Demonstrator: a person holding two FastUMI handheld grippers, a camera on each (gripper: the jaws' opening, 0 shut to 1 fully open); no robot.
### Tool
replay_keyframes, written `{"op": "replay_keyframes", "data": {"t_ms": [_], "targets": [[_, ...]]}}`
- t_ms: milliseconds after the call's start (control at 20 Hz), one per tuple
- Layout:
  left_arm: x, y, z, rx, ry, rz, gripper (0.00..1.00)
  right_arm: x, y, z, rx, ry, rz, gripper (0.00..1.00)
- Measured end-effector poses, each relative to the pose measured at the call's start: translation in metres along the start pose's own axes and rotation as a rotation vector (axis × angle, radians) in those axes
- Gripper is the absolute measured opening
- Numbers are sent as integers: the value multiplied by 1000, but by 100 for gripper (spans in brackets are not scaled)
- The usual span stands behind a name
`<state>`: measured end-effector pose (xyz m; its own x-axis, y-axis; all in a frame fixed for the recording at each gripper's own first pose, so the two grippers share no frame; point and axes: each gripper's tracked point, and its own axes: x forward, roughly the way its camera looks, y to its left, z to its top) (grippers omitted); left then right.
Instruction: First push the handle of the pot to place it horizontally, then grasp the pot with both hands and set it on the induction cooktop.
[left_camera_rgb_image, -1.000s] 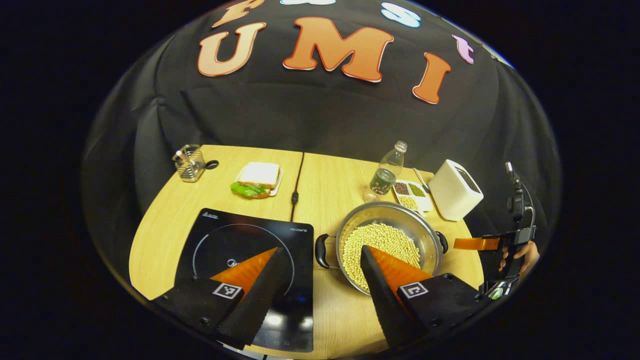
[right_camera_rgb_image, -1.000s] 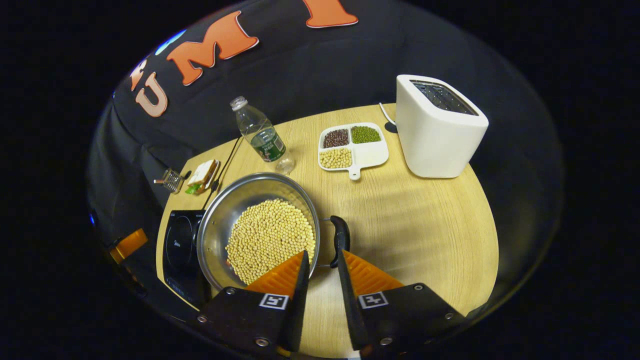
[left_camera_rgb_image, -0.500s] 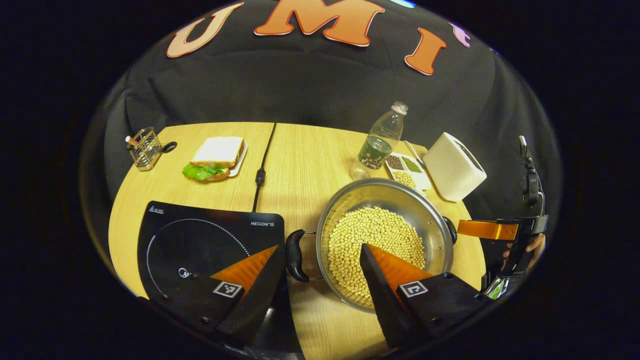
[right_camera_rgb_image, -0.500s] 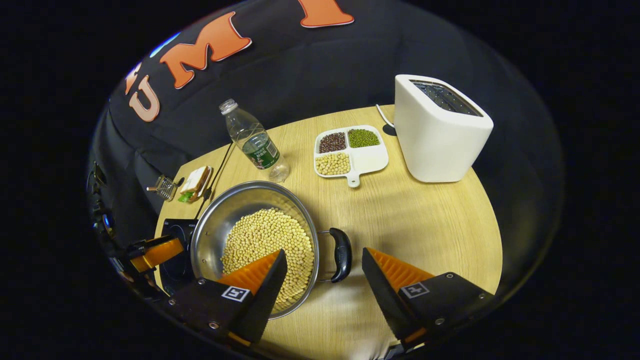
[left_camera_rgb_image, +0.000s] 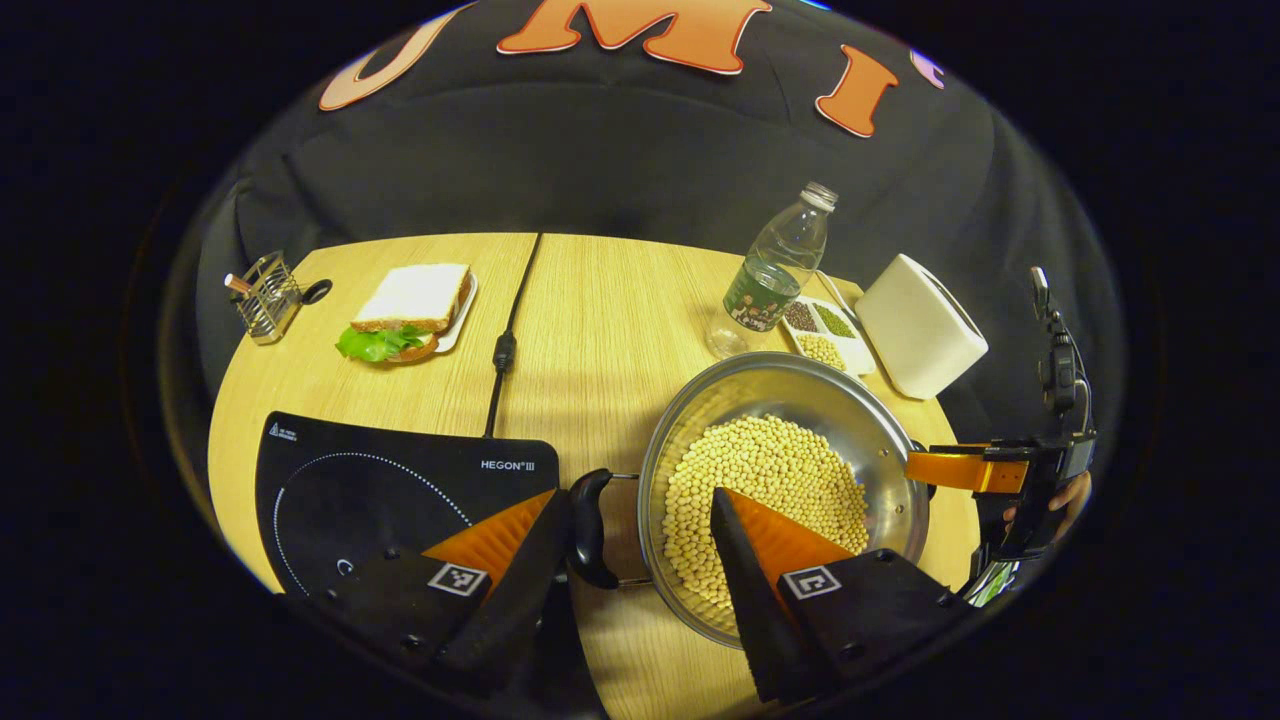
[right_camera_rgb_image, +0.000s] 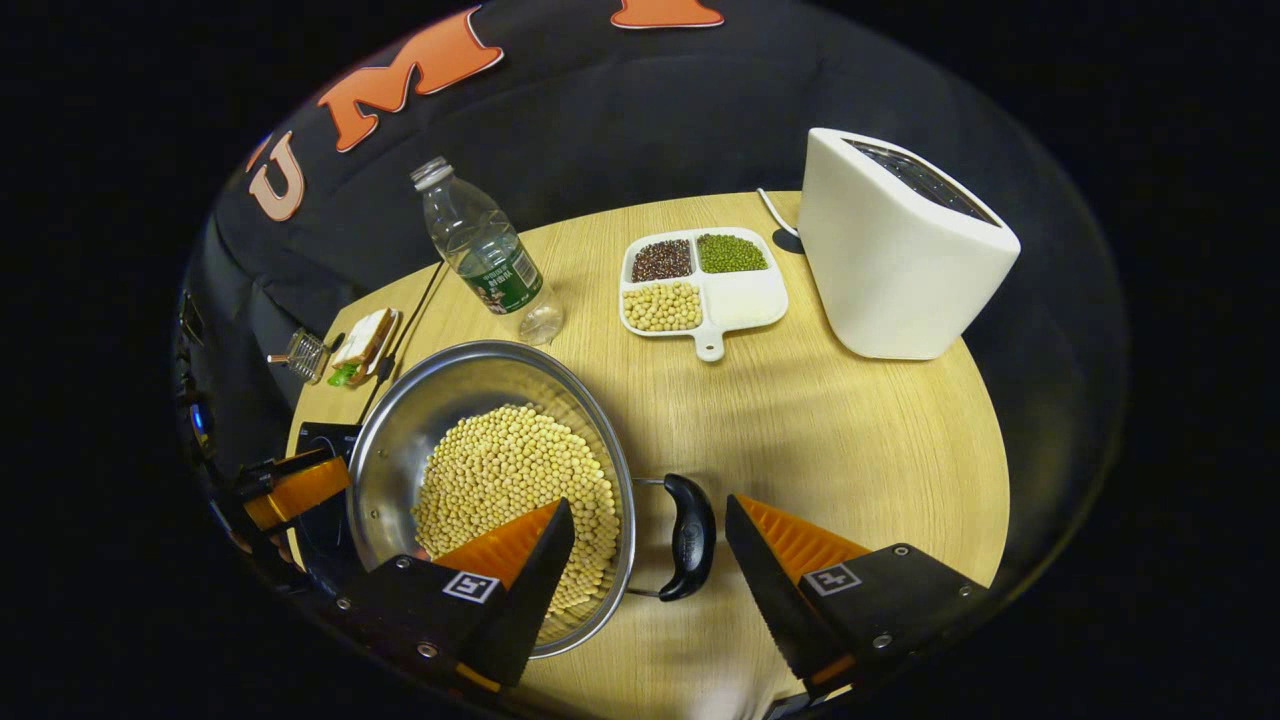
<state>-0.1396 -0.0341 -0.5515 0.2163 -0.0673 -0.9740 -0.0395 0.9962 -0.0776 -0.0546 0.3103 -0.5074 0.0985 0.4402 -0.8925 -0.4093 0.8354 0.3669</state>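
A steel pot (left_camera_rgb_image: 790, 395) full of soybeans (left_camera_rgb_image: 770, 470) sits on the wooden table, right of the black induction cooktop (left_camera_rgb_image: 360, 480). Its two black handles point left and right. In the left gripper view my left gripper (left_camera_rgb_image: 635, 500) is open, with the pot's left handle (left_camera_rgb_image: 588, 525) between its fingers, close to the left finger. In the right gripper view my right gripper (right_camera_rgb_image: 648, 505) is open around the right handle (right_camera_rgb_image: 690, 535). The pot (right_camera_rgb_image: 450, 400) lies to the left there. Each view also catches the other gripper across the pot: the right gripper (left_camera_rgb_image: 960, 470) and the left gripper (right_camera_rgb_image: 290, 490).
Behind the pot stand a plastic bottle (left_camera_rgb_image: 775, 270), a divided dish of beans (right_camera_rgb_image: 700, 285) and a white toaster (right_camera_rgb_image: 900, 260). A sandwich on a plate (left_camera_rgb_image: 410, 310) and a wire holder (left_camera_rgb_image: 262, 300) sit far left. The cooktop's cable (left_camera_rgb_image: 505, 340) runs back across the table.
The right gripper opened from nearly shut and came down around the right handle. The left gripper moved in, bringing the left handle between its fingers.
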Motion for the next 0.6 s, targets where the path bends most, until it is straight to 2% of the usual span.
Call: {"op": "replay_keyframes", "data": {"t_ms": [200,300,350,450,600], "targets": [[3,-7,3,8,-3,-15,96,13,6,-5,-3,11,-20,95],[6,-7,5,33,-14,0,92,19,5,-8,1,19,-32,95],[12,-4,5,40,-20,27,96,21,3,-9,6,25,-38,95],[18,-2,-12,13,31,37,92,24,-1,-15,14,33,-53,95],[26,-5,-20,-26,51,16,92,23,-5,-22,15,40,-60,94]]}}
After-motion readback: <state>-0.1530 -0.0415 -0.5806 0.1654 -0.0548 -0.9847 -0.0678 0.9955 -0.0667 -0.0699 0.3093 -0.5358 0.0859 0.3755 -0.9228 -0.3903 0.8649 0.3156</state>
